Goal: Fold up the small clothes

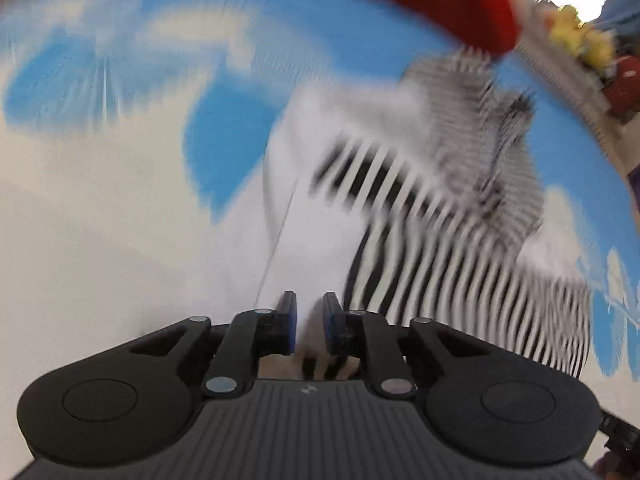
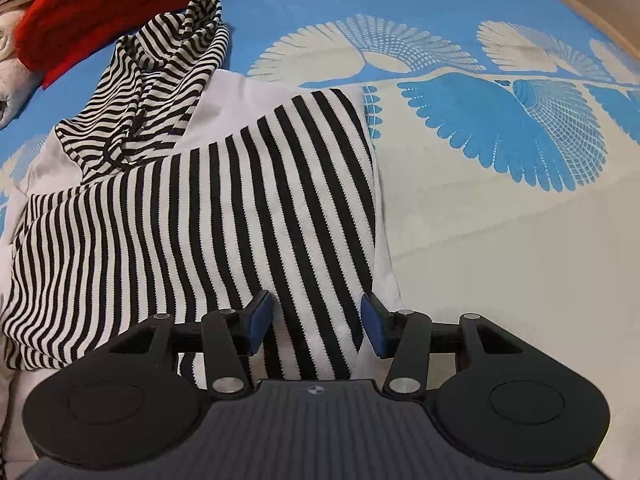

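I am partway through folding the black-and-white striped top [image 2: 192, 216], which lies on the blue bedspread with the white fan print [image 2: 500, 128], its striped panel spread over a plain white part and its finer-striped hood or collar end [image 2: 160, 80] bunched at the far side, close to a red knitted garment [image 2: 112, 4]. My right gripper [image 2: 316, 326] hangs over the near edge of the striped panel with its jaws about half apart; the cloth shows between the blue pads [image 2: 258, 322], but they press on nothing, so this hand holds nothing. My left gripper [image 1: 310, 322] looks down on the same garment from the other side, in a heavily blurred view; its jaws stand narrow with a slim gap, and I cannot make out any fabric pinched there, only white cloth beyond the tips. I judge this to be the moment between folds: one side appears laid, and the crumpled far end has yet to be brought in. The next move, as I read it, calls for each gripper to come down on an edge, nip a single layer cleanly, and carry it over without dragging the panel beneath. The loose bunched end could slip or pull the fold askew.
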Action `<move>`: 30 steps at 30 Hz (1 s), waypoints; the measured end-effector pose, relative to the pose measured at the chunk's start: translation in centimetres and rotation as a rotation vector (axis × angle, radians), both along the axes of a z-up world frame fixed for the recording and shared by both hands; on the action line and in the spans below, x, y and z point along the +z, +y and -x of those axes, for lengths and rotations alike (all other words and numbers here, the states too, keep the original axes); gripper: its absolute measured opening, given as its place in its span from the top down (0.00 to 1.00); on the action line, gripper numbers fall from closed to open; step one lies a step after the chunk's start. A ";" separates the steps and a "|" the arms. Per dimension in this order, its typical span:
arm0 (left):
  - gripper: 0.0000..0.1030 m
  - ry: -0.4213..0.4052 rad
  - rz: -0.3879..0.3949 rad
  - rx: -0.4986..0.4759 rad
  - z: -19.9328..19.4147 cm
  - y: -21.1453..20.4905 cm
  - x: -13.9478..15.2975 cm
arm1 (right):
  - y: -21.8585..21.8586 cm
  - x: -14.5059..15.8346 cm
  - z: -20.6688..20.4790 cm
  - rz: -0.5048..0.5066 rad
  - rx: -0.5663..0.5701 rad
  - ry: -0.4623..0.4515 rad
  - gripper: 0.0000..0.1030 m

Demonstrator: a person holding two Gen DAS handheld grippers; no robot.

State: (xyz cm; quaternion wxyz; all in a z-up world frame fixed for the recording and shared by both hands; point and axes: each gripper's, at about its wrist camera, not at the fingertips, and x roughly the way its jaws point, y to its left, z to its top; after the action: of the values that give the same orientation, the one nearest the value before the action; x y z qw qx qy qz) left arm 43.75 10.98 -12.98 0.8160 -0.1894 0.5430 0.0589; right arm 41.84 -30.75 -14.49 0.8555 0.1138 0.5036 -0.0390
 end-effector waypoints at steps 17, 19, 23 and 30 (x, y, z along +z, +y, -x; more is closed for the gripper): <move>0.76 -0.335 -0.156 -0.140 -0.1 -4.2 5.4 | -1.6 4.9 0.5 0.080 0.007 -0.189 0.46; 0.76 -0.366 -0.165 -0.162 0.1 -4.7 5.8 | -2.1 5.2 0.5 0.097 0.009 -0.202 0.46; 0.77 -0.410 -0.170 -0.185 -0.3 -5.2 6.8 | -3.5 5.6 0.3 0.121 0.000 -0.210 0.46; 0.82 -0.457 -0.284 -0.255 -10.4 -8.3 8.8 | -4.9 5.4 0.0 0.239 0.036 -0.184 0.46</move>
State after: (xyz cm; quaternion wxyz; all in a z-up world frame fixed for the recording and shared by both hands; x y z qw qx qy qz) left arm 54.14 2.64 -4.16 0.9362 -0.0123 0.3510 -0.0128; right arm 41.85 -35.68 -9.12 0.9061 0.0049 0.4168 -0.0726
